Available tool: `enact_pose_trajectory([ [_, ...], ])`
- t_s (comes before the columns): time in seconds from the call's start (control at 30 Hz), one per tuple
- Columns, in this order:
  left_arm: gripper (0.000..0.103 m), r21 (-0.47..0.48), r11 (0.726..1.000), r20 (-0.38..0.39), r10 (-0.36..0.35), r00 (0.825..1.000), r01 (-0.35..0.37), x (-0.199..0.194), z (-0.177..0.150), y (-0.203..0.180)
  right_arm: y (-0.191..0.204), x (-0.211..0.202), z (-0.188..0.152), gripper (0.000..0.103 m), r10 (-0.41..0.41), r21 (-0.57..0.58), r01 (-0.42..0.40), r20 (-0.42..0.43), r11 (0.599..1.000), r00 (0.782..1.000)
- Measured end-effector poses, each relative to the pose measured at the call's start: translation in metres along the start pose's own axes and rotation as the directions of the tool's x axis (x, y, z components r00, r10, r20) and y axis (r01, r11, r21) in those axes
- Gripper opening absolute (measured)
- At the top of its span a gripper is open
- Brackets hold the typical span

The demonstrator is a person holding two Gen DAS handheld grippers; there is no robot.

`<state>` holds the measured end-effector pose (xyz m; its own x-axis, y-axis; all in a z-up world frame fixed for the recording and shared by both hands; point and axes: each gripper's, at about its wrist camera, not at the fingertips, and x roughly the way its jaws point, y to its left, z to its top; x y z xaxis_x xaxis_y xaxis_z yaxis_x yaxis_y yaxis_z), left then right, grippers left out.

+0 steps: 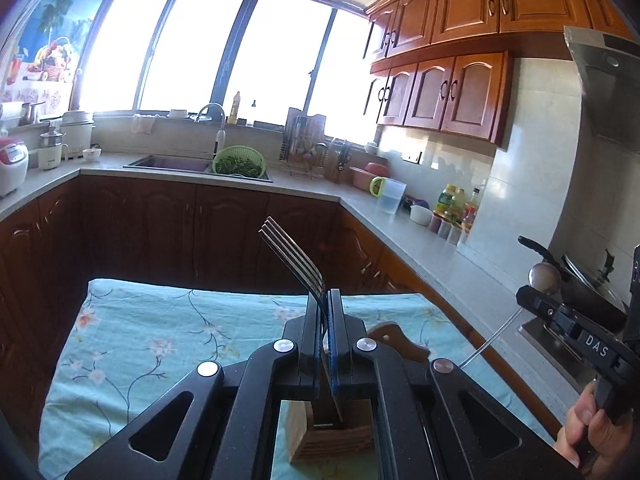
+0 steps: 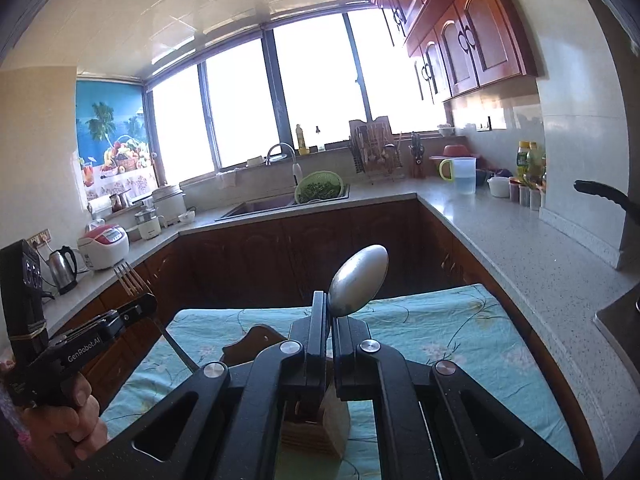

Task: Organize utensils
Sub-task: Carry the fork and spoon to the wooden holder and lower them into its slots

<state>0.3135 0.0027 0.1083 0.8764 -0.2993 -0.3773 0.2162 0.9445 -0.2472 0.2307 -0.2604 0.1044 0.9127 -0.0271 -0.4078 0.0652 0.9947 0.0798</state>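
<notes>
The left tool (image 1: 325, 300) is pressed together on a fork (image 1: 294, 254), pinching it near the neck so the tines rise up and to the left beyond the fingertips, while the handle runs down between the fingers. Directly below this tool, seen through the gap in its frame, stands a wooden utensil holder (image 1: 332, 436) on the worktop, which is covered with a light blue floral cloth (image 1: 132, 344). Just past the holder, ahead and right of the left tool, lies a dark wooden board (image 1: 394, 338).

In the right wrist view the left tool (image 2: 136, 310) shows at the left with the fork (image 2: 130, 278) slanting through its grip. The right tool (image 2: 331, 312) is pressed together on a spoon (image 2: 359, 280), gripping it just under the bowl, which stands up beyond the fingertips, leaning slightly right. The wooden utensil holder (image 2: 320, 428) sits right beneath this tool too, on the cloth (image 2: 440, 332).
</notes>
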Motion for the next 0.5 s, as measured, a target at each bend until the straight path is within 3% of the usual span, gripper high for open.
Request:
enact_pose_trajectory([
  [0.2, 0.001, 0.032, 0.999, -0.035, 0.011, 0.999, -0.010, 0.047, -0.028, -0.010, 0.006, 0.043, -0.027, 0.002, 0.004, -0.043, -0.007, -0.079, 0.999, 0.997],
  [0.5, 0.003, 0.009, 1.000, -0.111, 0.013, 0.994, -0.012, 0.073, -0.038, -0.001, -0.005, 0.062, -0.052, 0.002, 0.028, -0.010, -0.030, -0.161, 0.999, 0.987],
])
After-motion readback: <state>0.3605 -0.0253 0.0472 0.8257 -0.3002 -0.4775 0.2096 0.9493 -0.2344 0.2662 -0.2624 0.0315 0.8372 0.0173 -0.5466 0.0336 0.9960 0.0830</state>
